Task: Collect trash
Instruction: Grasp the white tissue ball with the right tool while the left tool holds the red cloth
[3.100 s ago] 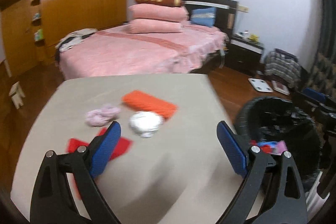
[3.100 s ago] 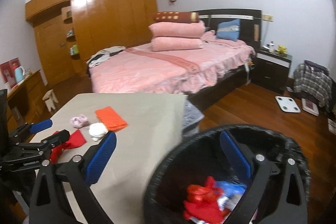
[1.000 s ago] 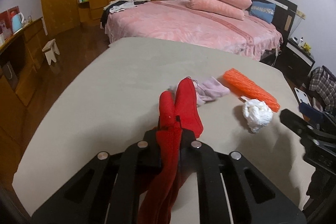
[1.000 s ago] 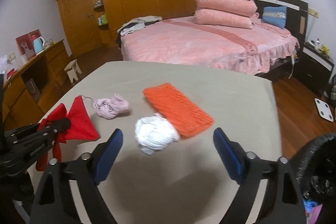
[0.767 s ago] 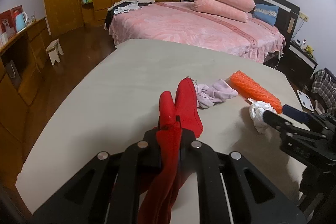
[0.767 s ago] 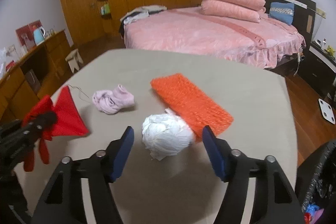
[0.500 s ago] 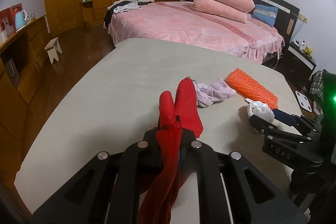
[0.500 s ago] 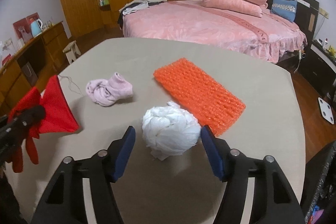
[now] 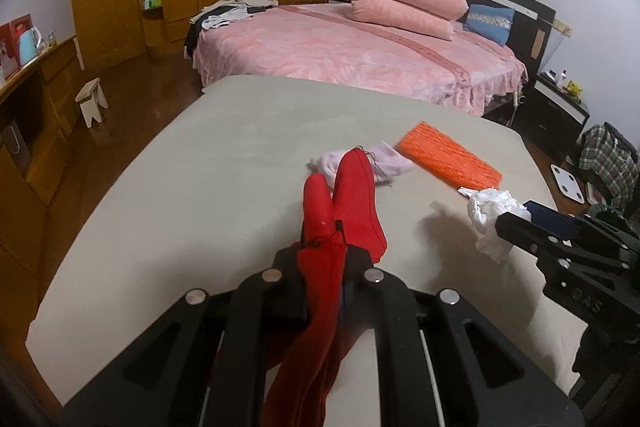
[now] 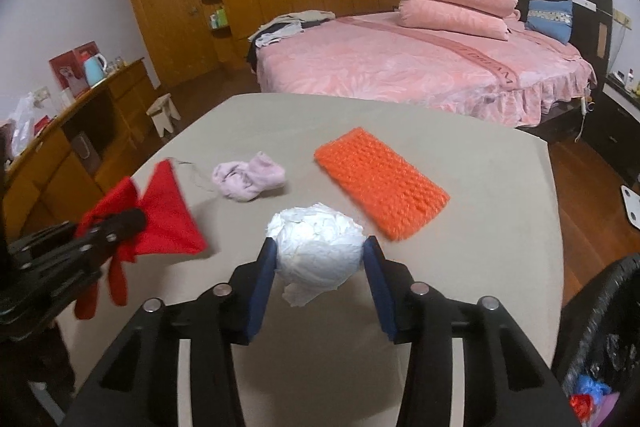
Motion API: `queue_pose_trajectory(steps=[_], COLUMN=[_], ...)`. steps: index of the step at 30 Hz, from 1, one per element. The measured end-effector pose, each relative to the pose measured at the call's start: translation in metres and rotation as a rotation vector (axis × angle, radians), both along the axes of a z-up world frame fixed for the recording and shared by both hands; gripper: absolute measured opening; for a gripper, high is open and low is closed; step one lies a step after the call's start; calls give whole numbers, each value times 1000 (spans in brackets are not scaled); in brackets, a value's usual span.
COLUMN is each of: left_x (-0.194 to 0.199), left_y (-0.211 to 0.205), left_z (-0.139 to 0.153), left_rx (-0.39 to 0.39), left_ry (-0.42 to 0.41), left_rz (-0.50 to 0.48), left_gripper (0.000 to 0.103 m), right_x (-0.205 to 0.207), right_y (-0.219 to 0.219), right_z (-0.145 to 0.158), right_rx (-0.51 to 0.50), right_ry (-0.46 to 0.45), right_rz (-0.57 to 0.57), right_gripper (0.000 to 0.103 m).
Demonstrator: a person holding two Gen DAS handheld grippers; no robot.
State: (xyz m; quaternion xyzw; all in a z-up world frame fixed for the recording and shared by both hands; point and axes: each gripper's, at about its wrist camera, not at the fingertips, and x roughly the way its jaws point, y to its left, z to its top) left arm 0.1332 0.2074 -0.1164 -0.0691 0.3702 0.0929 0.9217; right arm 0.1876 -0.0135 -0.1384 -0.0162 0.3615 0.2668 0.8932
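The crumpled white paper ball (image 10: 319, 251) sits near the front of the counter (image 10: 460, 307), dead centre between the blue pads of the right gripper (image 10: 320, 259). Those jaws have just been closing in on it from either side, and in the right wrist view both pads look to be touching the wad, one on its left flank, one on its right; whether they squeeze it firmly yet I cannot tell. The ball is roughly round with a loose tail hanging toward the camera, so there is no long axis to line up with. It lies straight ahead of the jaws, nothing offset.

Just behind it and to the right lies the orange knitted cloth (image 10: 380, 183), its long axis running diagonally from far-left to near-right, close to the ball but apart from it. Farther left rests the small pink sock (image 10: 250, 181).

Over on the left, the left gripper (image 9: 326, 247) is clamped tight on a red cloth (image 9: 348, 195), which hangs out both in front of and behind the jaws, lifted off the counter.

The black-lined trash bin (image 10: 600, 339) peeks in at the near right edge, closest to the right hand. My read: once the grip is sure, the ball swings right and into that bin.
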Motion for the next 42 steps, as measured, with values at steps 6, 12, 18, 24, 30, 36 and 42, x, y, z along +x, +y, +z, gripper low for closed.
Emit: queue_pose_trajectory(steps=[6,12,18,24,30,36,42], left_x=[-2,-4,-2,-4,-6,-7,-9], left_y=[-7,-4,-1,-1,-4,-9,-25], left_z=[-10,-16,-24,-31,-32,-20,3], left_rx=[-5,-3,-12,-9,-9,-6,-1], left_ry=[19,31,50,67,76,49,4], left_rz=[-12,-4,5,6,3,-11,-49], left_gripper=[9,9,9,9,9,9,9], right_x=[-7,-2,3,1,-2,-7,-16], right_y=[-5,-8,-3,-4,-5,-8,-22], right_z=[-7,-18,-25,-33,-36,-19,14], right_rx=[-35,-38,-54,-73,-78,-55,-9], right_ry=[8,36,51,75,85,45,-19], right_rz=[-1,-21,-30,-34,-28,-11,-26], right_gripper=[44,52,67,69,52,47,47])
